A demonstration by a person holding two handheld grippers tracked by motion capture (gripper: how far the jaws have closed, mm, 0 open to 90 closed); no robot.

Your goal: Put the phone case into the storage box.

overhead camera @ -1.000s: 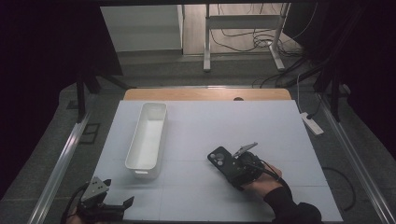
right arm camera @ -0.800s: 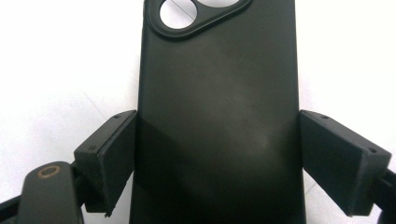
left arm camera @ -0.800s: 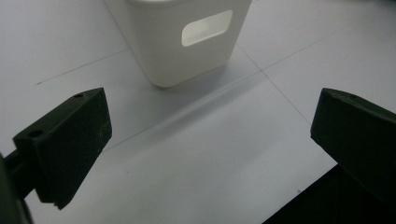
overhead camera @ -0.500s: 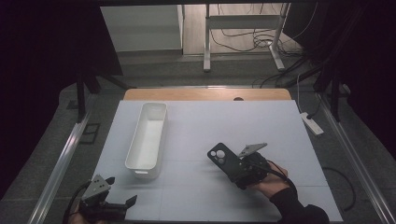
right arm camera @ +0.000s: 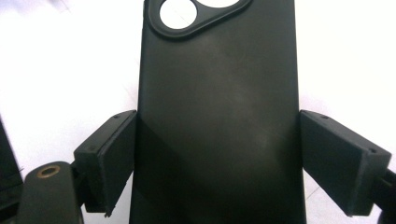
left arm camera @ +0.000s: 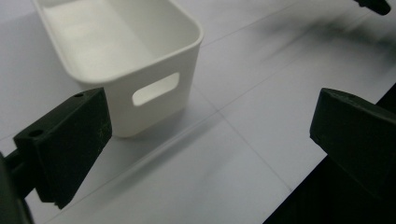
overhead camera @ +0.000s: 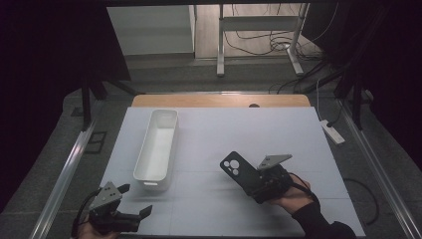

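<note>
Right gripper view shows the flat black phone case with a cut-out camera window (right arm camera: 217, 116) clamped across its width, one long edge against each pad of the right gripper (right arm camera: 217, 158), camera end pointing away from the hand. In the high view that case (overhead camera: 239, 172) juts out ahead of the right gripper (overhead camera: 259, 185), tilted above the white table mat (overhead camera: 259, 129), with the long white plastic bin (overhead camera: 158, 144) well off to the gripper's left. The case looks light, thin and smooth; its matte sides are probably a little slippery and may flex if squeezed hard, so a hold on the two long edges near the middle, as now, seems soundest. Its jaws stand wide because the case is wide. The left gripper (left arm camera: 210, 140) is spread apart with nothing between its pads, the bin's handle-slot end just ahead of it.
</note>
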